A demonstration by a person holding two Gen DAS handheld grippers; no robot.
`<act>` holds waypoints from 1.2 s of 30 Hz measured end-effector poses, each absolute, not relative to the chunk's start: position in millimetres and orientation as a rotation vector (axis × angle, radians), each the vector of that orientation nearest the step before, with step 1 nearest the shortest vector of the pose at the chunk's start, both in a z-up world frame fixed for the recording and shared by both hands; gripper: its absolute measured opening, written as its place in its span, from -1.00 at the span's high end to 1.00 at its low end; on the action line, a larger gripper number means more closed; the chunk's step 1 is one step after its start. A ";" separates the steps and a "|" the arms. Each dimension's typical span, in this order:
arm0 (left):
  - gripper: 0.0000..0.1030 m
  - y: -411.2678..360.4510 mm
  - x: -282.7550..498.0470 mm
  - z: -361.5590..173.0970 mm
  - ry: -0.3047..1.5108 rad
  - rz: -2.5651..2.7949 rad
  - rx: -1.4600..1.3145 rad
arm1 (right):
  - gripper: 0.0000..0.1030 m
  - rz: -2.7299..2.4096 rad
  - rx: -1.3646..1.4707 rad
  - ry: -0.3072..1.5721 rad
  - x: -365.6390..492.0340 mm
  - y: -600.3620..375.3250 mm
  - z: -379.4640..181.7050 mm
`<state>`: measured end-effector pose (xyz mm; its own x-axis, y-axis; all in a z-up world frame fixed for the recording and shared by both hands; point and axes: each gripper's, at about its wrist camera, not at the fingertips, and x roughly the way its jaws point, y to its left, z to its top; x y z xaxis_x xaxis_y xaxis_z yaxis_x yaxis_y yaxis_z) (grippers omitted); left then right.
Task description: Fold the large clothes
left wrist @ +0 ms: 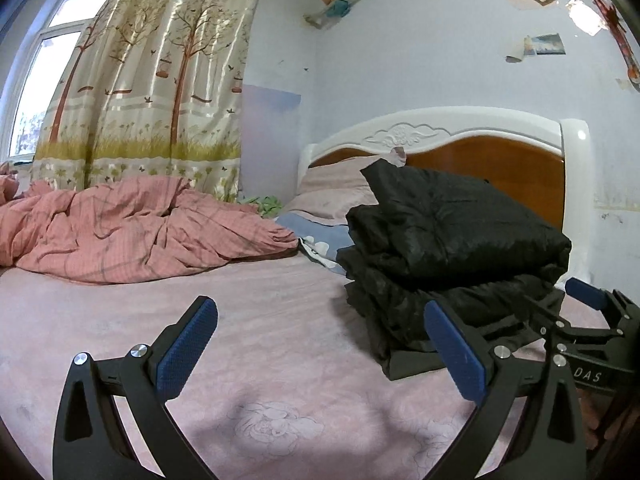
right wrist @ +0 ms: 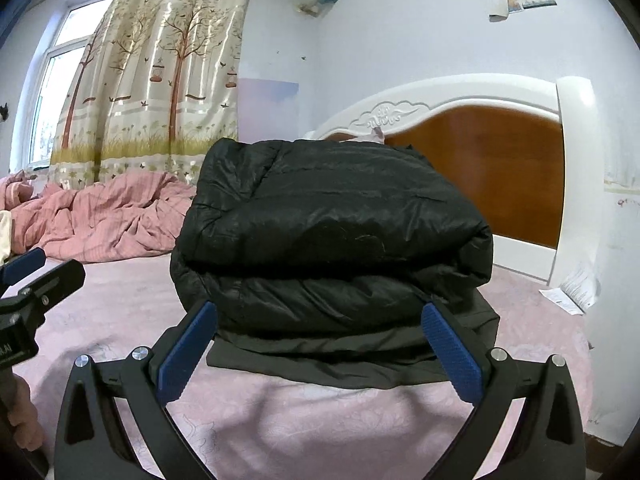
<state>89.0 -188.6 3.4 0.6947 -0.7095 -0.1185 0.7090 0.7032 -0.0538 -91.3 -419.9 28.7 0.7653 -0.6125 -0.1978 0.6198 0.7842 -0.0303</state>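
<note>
Both grippers point level over the pink bed sheet [right wrist: 280,412], jaws spread, holding nothing. Right gripper [right wrist: 320,354] faces the folded, puffy black jacket [right wrist: 328,232] at frame centre; left gripper [left wrist: 320,354] sits lower left of it.

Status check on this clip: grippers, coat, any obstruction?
Left gripper open, empty. Right gripper open, facing the black coat, not gripping. Coat folded, stacked on pink bed. Nothing in the way.

Folded jacket [right wrist: 332,232] on bed [left wrist: 260,340], quilt [left wrist: 132,228] left.
</note>
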 end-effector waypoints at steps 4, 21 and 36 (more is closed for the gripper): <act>-0.99 -187.8 86.9 4.2 0.124 -0.791 -0.005 | -1.00 -0.674 0.037 0.200 -91.0 -419.4 28.9; -0.99 -186.9 89.4 4.7 0.130 -0.789 -0.016 | -1.00 -0.680 0.040 0.205 -90.6 -415.5 28.6; -0.99 -189.5 91.1 4.8 0.125 -0.786 -0.001 | -1.00 -0.684 0.037 0.217 -88.9 -416.5 26.9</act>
